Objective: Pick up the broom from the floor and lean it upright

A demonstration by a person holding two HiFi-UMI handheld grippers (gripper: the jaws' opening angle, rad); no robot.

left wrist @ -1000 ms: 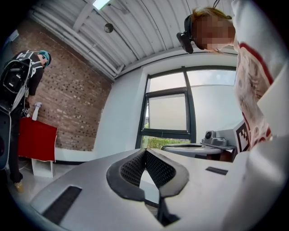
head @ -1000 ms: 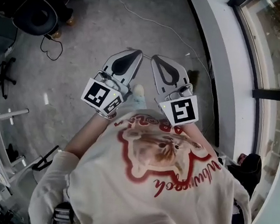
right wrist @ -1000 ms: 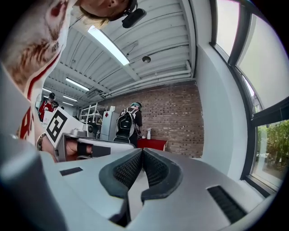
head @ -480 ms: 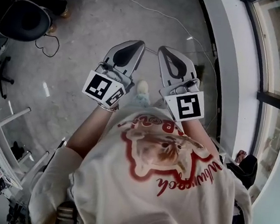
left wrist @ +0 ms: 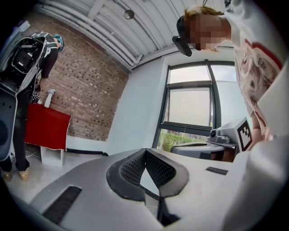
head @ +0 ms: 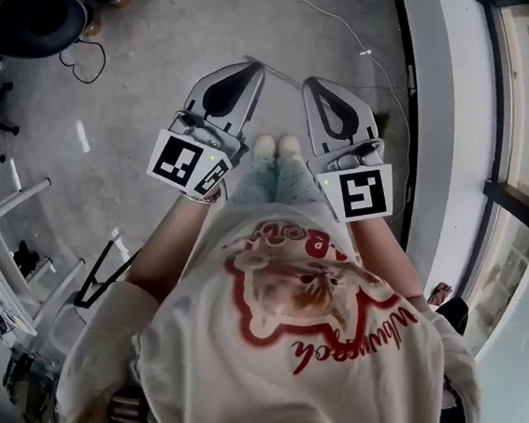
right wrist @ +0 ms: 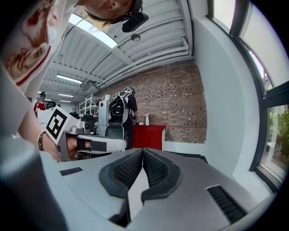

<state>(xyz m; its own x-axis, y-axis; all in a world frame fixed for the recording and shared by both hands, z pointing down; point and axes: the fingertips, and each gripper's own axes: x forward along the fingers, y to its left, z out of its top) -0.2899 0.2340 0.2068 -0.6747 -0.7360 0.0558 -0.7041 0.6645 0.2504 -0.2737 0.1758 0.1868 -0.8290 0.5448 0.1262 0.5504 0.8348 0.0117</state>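
No broom shows in any view. In the head view my left gripper (head: 251, 67) and right gripper (head: 312, 83) are held side by side in front of the person's chest, roughly level above the grey floor. Each one's jaws are shut with the tips touching and nothing between them. The left gripper view has its shut tips (left wrist: 145, 150) pointing towards a window and a pale wall. The right gripper view has its shut tips (right wrist: 142, 150) pointing towards a brick wall. The person's two pale shoes (head: 277, 146) show on the floor between the grippers.
A white cable (head: 344, 31) runs over the floor ahead. At the right a white ledge (head: 442, 131) runs under a window. A black office chair (head: 31, 17) stands far left, with white frames (head: 15, 217) below it. A person with a backpack (right wrist: 120, 113) stands beside a red cabinet (right wrist: 149, 136).
The person has stepped forward, so the floor, the chair and the cable have slid in the picture. Both shoes now show together. The grippers stay shut and side by side.
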